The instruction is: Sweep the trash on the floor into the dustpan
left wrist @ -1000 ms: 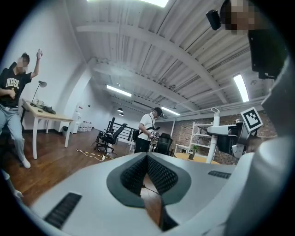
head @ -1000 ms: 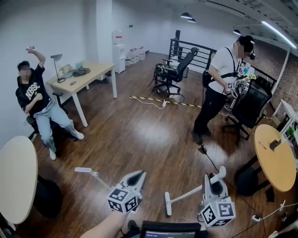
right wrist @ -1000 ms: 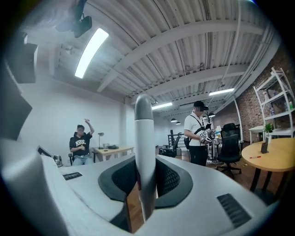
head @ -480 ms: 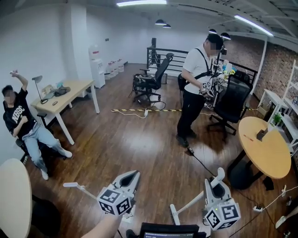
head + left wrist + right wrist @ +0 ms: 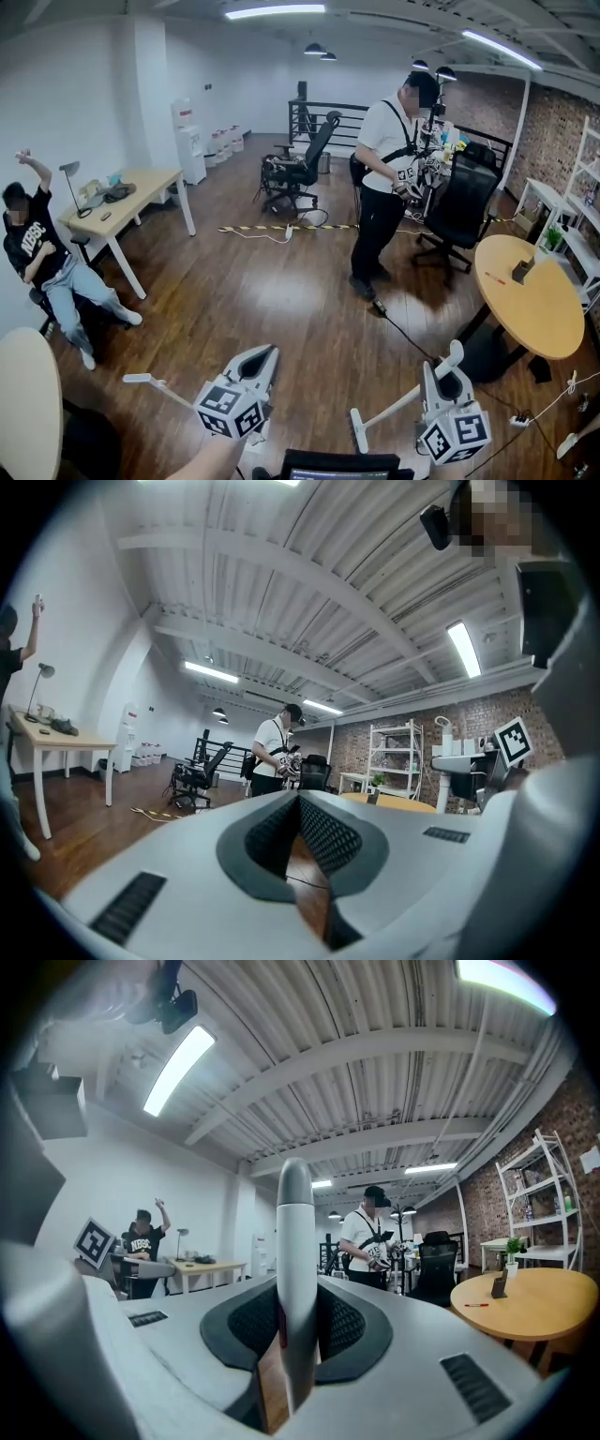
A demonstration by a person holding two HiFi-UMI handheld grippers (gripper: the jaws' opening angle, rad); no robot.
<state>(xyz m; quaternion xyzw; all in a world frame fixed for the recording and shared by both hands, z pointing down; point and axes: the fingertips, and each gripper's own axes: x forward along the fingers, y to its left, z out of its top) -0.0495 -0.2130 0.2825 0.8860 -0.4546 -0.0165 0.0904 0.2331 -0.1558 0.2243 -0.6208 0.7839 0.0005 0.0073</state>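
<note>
Right gripper [image 5: 435, 368] sits just left of the round table [image 5: 536, 302], jaws clamped on a white handle [image 5: 394, 403]. The handle slants down, away from the table, to a short crosspiece near the floor. Left gripper [image 5: 269, 352] is farther from the table, jaws closed together with nothing between them. A thin white rod [image 5: 164, 387] sticks out beyond it. Dustpan can't be made out.
</note>
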